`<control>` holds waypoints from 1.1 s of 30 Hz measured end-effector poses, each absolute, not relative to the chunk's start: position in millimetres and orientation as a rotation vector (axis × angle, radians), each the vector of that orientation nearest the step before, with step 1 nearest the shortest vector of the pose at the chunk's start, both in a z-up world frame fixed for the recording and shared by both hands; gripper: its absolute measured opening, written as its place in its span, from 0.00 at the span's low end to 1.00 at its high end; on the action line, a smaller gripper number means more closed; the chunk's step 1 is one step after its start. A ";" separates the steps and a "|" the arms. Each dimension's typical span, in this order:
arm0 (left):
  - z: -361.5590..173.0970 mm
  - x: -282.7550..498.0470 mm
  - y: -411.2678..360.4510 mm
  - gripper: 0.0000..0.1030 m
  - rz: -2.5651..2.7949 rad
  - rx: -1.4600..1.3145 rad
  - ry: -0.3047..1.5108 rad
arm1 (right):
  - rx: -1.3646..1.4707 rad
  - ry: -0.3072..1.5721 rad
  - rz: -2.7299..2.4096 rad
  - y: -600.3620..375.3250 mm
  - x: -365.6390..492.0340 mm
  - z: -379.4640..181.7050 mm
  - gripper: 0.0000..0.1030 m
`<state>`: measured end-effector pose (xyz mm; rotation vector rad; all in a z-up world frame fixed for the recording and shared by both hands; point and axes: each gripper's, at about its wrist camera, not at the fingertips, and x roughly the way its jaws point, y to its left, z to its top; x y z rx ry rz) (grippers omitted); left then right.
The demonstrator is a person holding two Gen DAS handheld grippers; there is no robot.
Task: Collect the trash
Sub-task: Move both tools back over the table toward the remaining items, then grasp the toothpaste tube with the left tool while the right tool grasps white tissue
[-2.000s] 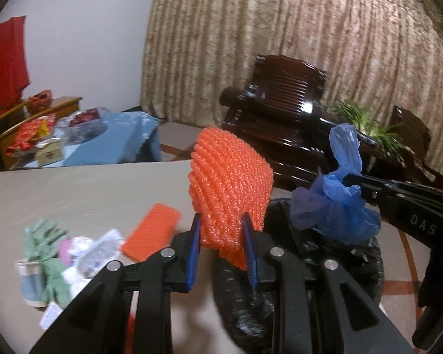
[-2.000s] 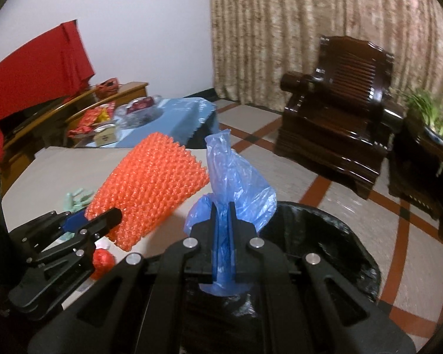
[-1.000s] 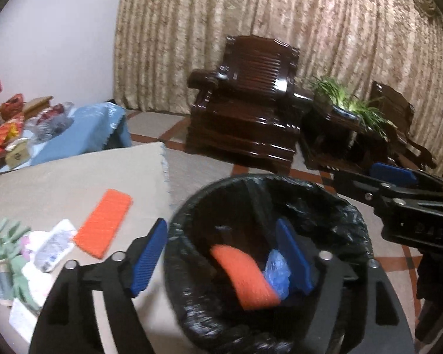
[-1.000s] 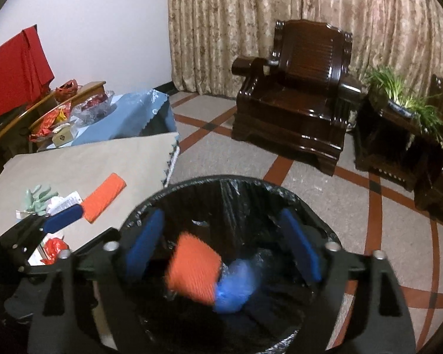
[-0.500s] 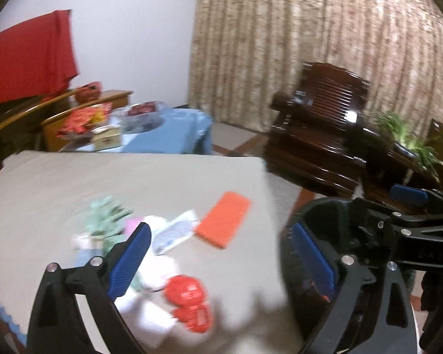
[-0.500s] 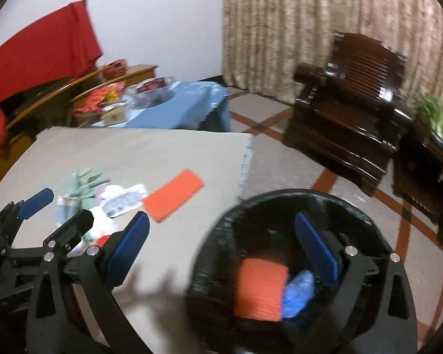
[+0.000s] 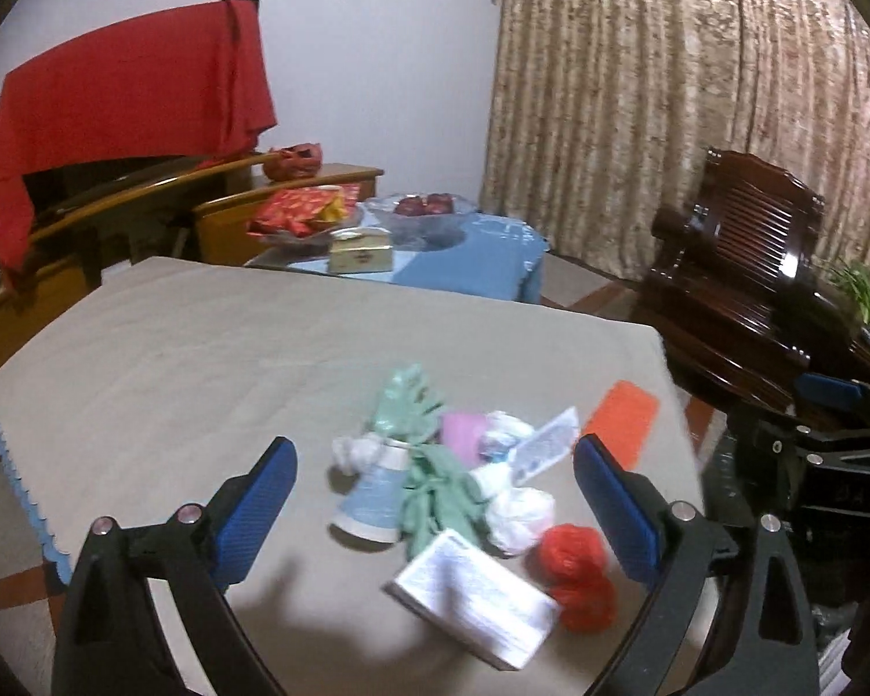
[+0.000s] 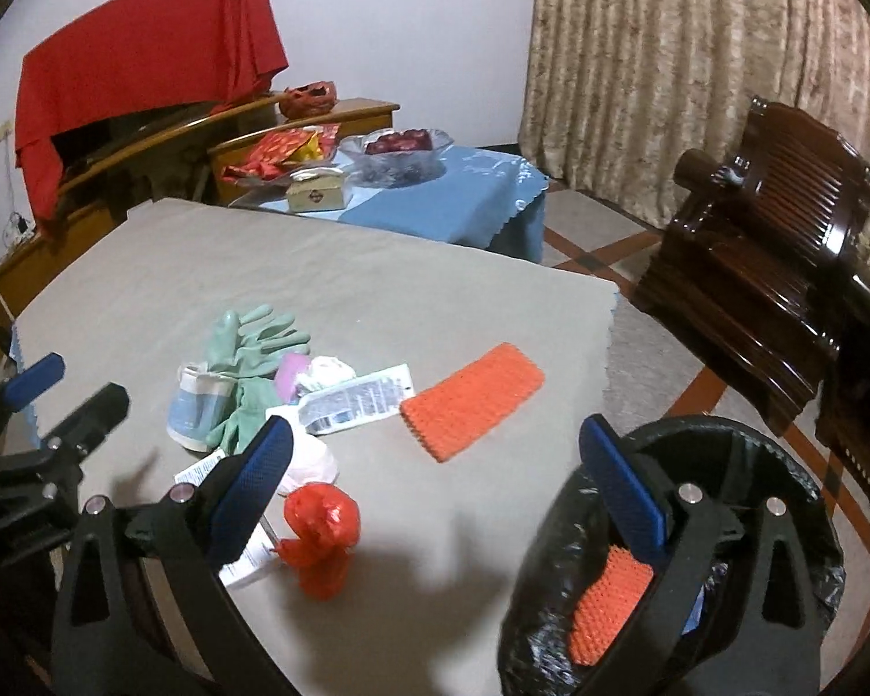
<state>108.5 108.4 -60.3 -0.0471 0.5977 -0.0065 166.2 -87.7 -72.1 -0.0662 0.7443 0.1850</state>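
Both hand-held grippers empty, jaws spread wide, nothing btwn the pads. Left hand-held gripper (image 7: pixel 435 499) is aimed down over the trash pile on the table (image 7: pixel 203 348); right hand-held gripper (image 8: pixel 435 481) sits to its right, half over the black bin (image 8: pixel 754 446), which is just off the table's right edge.

Closest to left: white flat packet (image 7: pixel 475 597), just ahead of and below the jaw gap, long axis diagonal, lower-right to upper-left. Red crumpled bag (image 8: pixel 319 528) lies right of the packet; it's near my right gripper's left finger, so I'd call that one right's pick.

Orange foam mesh strip (image 8: pixel 472 400) lies further out toward the far right table edge, long axis diagonal, nearer right than left. Green gloves (image 8: pixel 249 342), printed wrapper (image 8: pixel 359 400) + tissue wads sit behind the packet, left's side.

Bin already holds an orange mesh piece (image 8: pixel 609 603).
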 end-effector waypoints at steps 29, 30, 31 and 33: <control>-104.7 155.2 150.5 0.90 0.035 -0.052 0.667 | -0.115 0.787 0.178 -48.4 224.5 -122.0 0.93; -107.4 157.1 150.7 0.90 0.032 -0.052 0.670 | -0.115 0.788 0.173 -49.8 226.7 -125.2 0.93; -109.2 158.9 150.8 0.90 0.030 -0.053 0.672 | -0.112 0.790 0.170 -52.0 228.6 -127.9 0.93; -114.6 162.6 150.7 0.90 0.024 -0.053 0.680 | -0.102 0.793 0.165 -57.9 233.4 -136.0 0.93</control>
